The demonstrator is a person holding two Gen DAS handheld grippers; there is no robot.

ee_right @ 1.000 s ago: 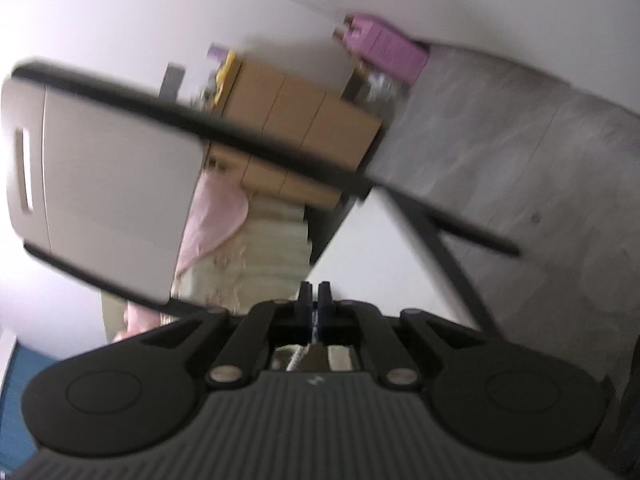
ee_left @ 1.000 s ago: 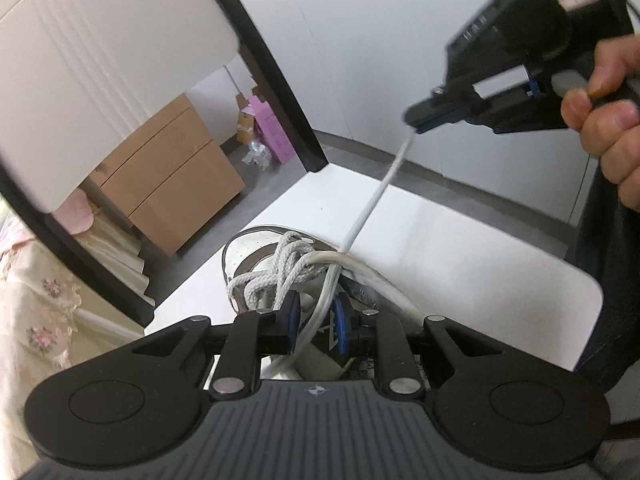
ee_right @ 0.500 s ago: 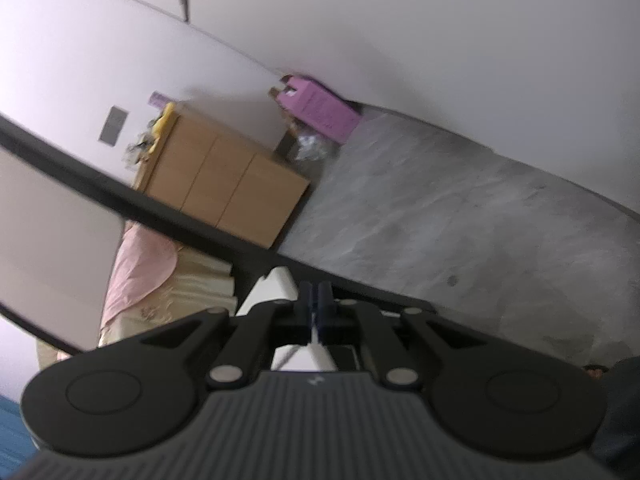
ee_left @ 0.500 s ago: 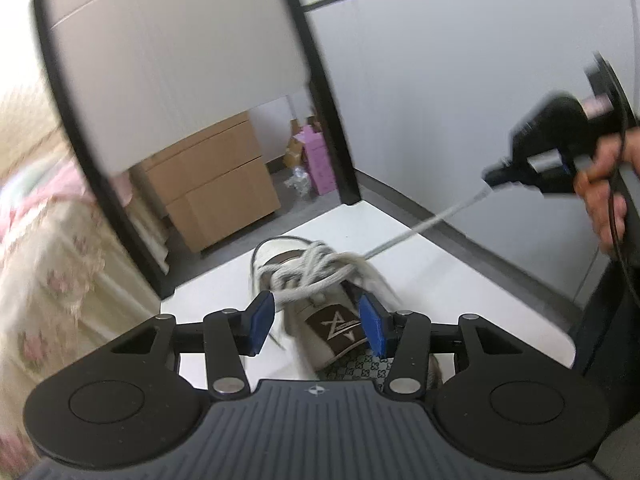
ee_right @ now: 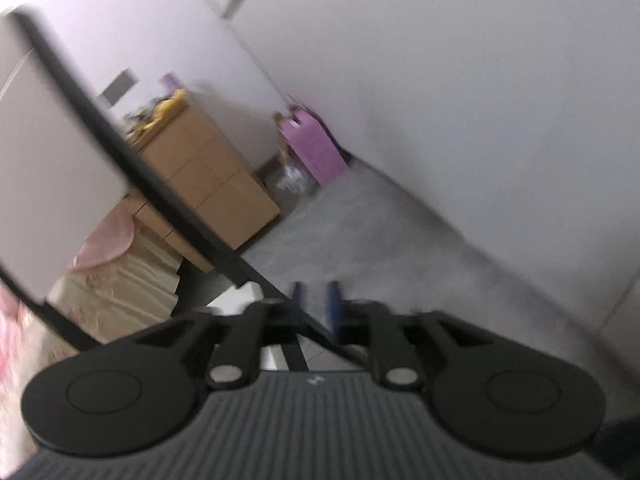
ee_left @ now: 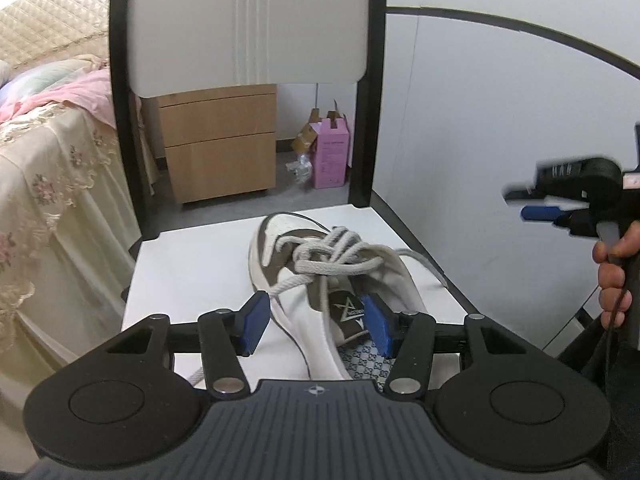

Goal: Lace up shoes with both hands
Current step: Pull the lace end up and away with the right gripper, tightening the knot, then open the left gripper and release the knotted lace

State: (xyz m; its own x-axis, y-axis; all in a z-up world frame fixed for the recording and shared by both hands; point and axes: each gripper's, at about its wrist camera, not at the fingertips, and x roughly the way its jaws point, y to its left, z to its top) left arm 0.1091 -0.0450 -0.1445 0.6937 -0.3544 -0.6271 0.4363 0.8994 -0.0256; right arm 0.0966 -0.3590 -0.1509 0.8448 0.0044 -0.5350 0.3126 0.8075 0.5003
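Two grippers are at work, and both stand released. The left gripper (ee_left: 314, 326) has blue pads spread apart with nothing pressed between them; the white-and-brown low sneaker (ee_left: 324, 280) lies just beyond them. Its long axis runs away from the tool, toe far, open collar nearest. A thick off-white woven shoelace (ee_left: 336, 256) is bunched in a loose tangle over the tongue, with one end trailing right across the seat. Off to the right and higher, well clear of the shoe, the right gripper (ee_left: 528, 205) has just been opening its jaws, empty. So the left is nearer. The sneaker rests on a white chair seat (ee_left: 188, 264) with a black frame; a wooden drawer cabinet (ee_left: 220, 144), a pink carton (ee_left: 330, 156) and a quilted bed (ee_left: 40, 140) stand behind.
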